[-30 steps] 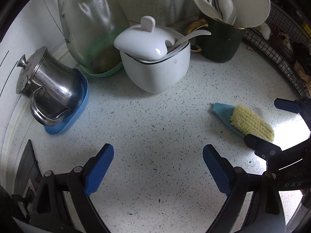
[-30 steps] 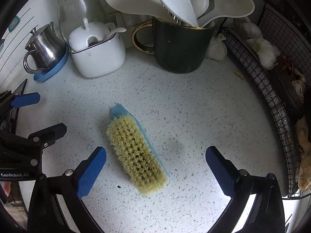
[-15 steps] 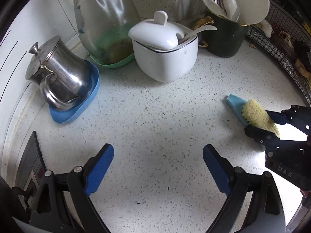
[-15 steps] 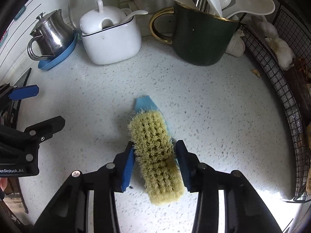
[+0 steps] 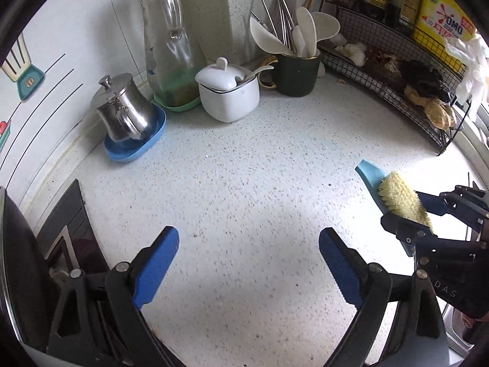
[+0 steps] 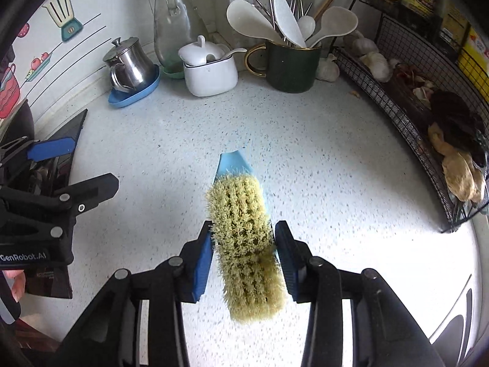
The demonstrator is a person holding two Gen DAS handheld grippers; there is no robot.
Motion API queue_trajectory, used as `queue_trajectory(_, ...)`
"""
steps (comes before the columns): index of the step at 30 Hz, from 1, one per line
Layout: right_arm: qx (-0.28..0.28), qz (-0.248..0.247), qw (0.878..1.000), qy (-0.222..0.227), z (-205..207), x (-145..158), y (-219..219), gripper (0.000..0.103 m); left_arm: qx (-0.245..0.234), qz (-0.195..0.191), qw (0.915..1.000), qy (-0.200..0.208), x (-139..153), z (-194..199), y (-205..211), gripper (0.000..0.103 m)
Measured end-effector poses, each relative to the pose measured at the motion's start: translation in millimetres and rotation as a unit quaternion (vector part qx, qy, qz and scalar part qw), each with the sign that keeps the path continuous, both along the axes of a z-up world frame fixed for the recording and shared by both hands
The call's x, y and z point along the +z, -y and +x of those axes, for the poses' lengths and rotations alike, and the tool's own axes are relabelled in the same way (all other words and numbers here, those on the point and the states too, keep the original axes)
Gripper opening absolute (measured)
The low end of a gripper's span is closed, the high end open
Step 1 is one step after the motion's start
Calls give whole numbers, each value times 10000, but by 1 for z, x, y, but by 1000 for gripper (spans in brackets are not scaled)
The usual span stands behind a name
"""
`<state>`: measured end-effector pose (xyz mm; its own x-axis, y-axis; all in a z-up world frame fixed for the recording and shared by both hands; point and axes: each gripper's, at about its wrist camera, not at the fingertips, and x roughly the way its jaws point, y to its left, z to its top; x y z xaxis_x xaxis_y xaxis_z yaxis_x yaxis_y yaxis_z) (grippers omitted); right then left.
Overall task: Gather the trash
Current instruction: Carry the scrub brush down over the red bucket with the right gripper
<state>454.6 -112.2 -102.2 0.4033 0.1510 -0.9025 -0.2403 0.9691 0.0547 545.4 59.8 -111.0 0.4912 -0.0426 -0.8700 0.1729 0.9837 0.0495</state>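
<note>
A scrub brush point(image 6: 244, 238) with yellow bristles and a light blue back is clamped between the pads of my right gripper point(image 6: 243, 257), lifted off the speckled white counter point(image 6: 321, 159) with bristles up. It also shows in the left wrist view point(image 5: 397, 197), held by the right gripper point(image 5: 428, 214) at the right. My left gripper point(image 5: 249, 263) is open and empty above the counter; it shows in the right wrist view point(image 6: 61, 165) at the left.
Against the back wall stand a steel pot point(image 5: 122, 110) on a blue dish, a glass jug point(image 5: 171, 46), a white lidded bowl point(image 5: 227, 91) and a dark green utensil mug point(image 5: 295, 73). A black wire rack point(image 5: 397, 73) with garlic runs along the right. A dark stove edge point(image 5: 64, 220) lies left.
My right gripper closed on the brush and lifted it off the counter. Both grippers have pulled back and up from the back wall.
</note>
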Motion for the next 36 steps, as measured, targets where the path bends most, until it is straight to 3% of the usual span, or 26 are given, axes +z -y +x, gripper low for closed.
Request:
queue_trajectory(5, 96, 143, 9998, 52, -39, 15, 7, 38, 129, -127, 9998, -51, 4, -41, 8, 92)
queue_trajectory(10, 284, 164, 9995, 20, -69, 15, 16, 38, 401, -316, 9986, -161, 3, -87, 15, 92)
queue_trajectory(18, 419, 105, 9990, -91, -101, 8, 9, 38, 449, -387, 9980, -236, -6, -146, 23, 92)
queue_trajectory(28, 360, 59, 9991, -228, -163, 4, -26, 38, 435, -570, 9967, -370, -21, -220, -8, 92)
queue_trajectory(36, 343, 29, 9987, -364, -230, -8, -63, 38, 418, -497, 9961, -599, -44, -295, -39, 92)
